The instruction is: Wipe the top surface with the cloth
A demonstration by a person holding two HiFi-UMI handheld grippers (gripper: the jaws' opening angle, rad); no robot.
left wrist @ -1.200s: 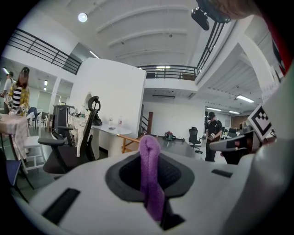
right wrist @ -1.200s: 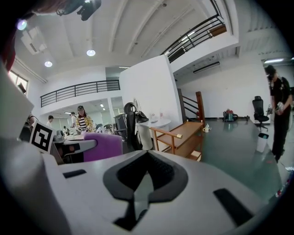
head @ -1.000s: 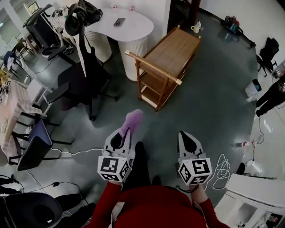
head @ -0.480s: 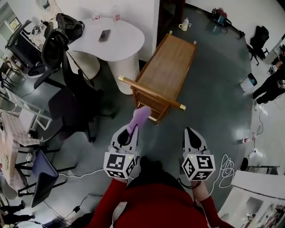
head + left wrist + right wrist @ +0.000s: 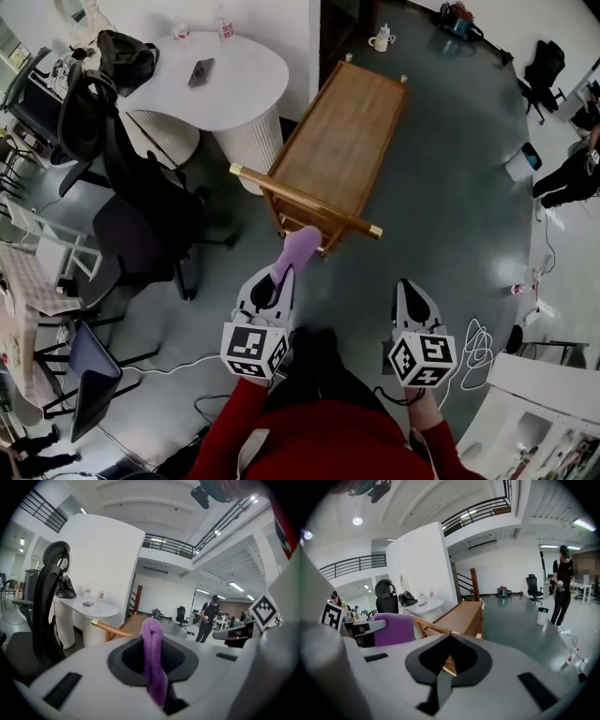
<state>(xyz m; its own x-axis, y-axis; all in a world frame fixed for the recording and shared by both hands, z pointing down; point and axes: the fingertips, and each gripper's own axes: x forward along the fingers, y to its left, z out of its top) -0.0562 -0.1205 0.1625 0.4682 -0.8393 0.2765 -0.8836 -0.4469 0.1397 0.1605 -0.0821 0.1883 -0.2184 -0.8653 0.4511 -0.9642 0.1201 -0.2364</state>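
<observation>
Cloth held in front of the wooden cart

The left hand-held gripper (image 5: 284,270) was clamped on the purple cloth (image 5: 299,247), which looked soft, light and floppy and was pinched at its lower end. The right hand-held gripper (image 5: 406,287) was closed and empty. The wooden cart (image 5: 343,141) stood ahead of both.

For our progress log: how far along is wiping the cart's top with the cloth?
Done: purple cloth clamped in the left gripper. In hand: it hovers by the wooden cart, at its handle end. Left: all the wiping; the top is untouched.
</observation>
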